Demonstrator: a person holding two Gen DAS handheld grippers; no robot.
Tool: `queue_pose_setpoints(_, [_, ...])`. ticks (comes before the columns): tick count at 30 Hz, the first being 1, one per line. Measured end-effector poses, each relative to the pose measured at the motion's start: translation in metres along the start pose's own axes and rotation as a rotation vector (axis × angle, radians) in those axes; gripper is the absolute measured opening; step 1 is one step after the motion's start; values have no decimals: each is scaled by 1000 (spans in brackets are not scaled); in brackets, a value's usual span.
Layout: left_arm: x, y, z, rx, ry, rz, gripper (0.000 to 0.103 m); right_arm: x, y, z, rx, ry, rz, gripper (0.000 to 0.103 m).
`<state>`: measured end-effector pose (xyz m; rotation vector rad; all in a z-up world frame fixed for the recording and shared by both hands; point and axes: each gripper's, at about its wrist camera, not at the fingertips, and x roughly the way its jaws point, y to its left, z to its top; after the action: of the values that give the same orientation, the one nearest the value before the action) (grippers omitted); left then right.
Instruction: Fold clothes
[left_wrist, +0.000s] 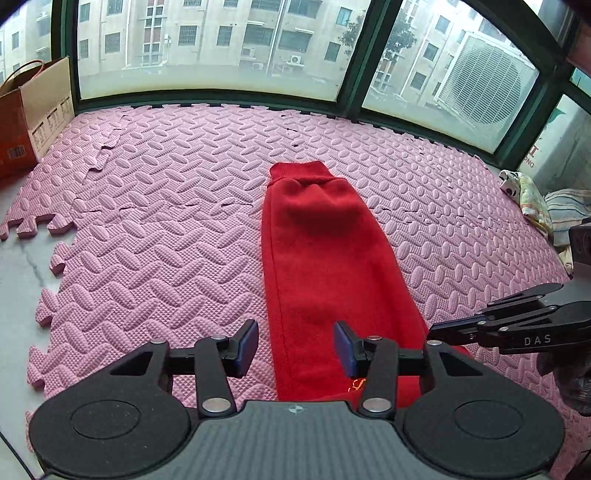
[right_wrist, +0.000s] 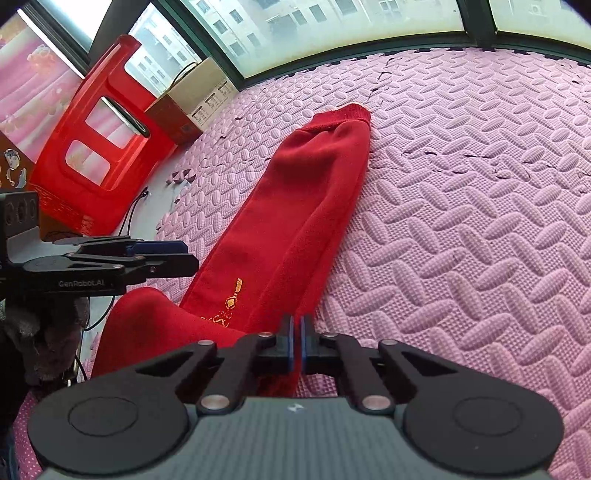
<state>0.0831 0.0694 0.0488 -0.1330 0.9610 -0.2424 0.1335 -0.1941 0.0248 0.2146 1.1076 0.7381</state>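
Nearest the left wrist camera, the left gripper (left_wrist: 295, 345) stands with its blue-padded jaws partly apart above the near end of a red garment (left_wrist: 321, 258). The cloth shows in the gap between the pads, but neither pad presses on it. The right pad sits over the fabric, and the left pad hangs over the pink foam mat (left_wrist: 166, 206) just beside the garment's left edge.

In the right wrist view, the right gripper (right_wrist: 297, 345) has its jaws drawn together until the blue pads nearly meet. They sit at the garment's near right edge, and red cloth shows directly under and behind them. Whether any fabric is pinched between the pads cannot be told.

The garment lies flat on the mat as a long, narrow red strip, running away from both grippers to a ribbed cuff (left_wrist: 299, 171) at its far end. A small gold embroidered mark (right_wrist: 231, 302) sits near the close end, where a second fold of red cloth bulges to the left.

Farther off, a cardboard box (left_wrist: 48, 107) stands at the mat's far left corner beside an orange-red bag. A red plastic stool (right_wrist: 96, 147) leans nearby. A small heap of other clothes (left_wrist: 539, 206) lies at the right edge. Large windows (left_wrist: 214, 44) behind the mat show apartment blocks.
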Motion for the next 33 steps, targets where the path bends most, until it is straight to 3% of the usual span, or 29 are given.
queue_pose_setpoints(3, [8, 0, -3, 10, 32, -18, 24, 4, -5, 2, 37, 1, 30, 8])
queue_pose_setpoints(9, [10, 2, -3, 14, 26, -3, 1, 7, -10, 3, 77, -11, 53, 11])
queue_pose_setpoints(14, [6, 3, -3, 2, 4, 1, 1, 10, -6, 2, 77, -17, 60, 9])
queue_pose_setpoints(17, [2, 6, 0, -36, -13, -10, 10, 7, -6, 1, 81, -34, 51, 3])
queue_pose_setpoints(19, [1, 5, 2, -38, -23, -7, 40, 3, -6, 1, 73, -47, 42, 3])
queue_pose_setpoints(20, [3, 4, 3, -31, -21, -7, 42, 0, -5, 1, 61, -52, 31, 3])
queue_pose_setpoints(23, [14, 1, 4, -13, 14, -16, 36, -7, -1, 0, 23, -60, -3, 2])
queue_pose_setpoints(25, [22, -1, 3, -3, 29, 3, 12, -8, 1, 0, 6, -58, -24, 2])
queue_pose_setpoints(33, [14, -2, -3, 54, -10, 65, 8, -7, 2, -11, -89, -38, -121, 0])
